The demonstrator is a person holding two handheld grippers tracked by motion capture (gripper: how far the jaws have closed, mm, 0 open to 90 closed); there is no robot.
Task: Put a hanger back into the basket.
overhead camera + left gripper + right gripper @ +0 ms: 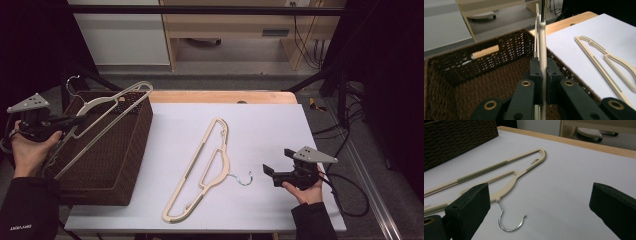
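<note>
The right hand-held gripper [270, 174], jaws spread wide and empty, faces the loose hanger [205, 167] on the worktop [270, 125]; its hook lies at nine o'clock, long axis from one to seven. The left hand-held gripper [75, 120] clamps a second hanger [107, 112] over the basket [127, 170].

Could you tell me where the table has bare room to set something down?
Free: the white sheet between the lying hanger and its right edge, and the strip between that hanger and the basket. Crowded: the basket side, where the left gripper holds another hanger over it.
</note>
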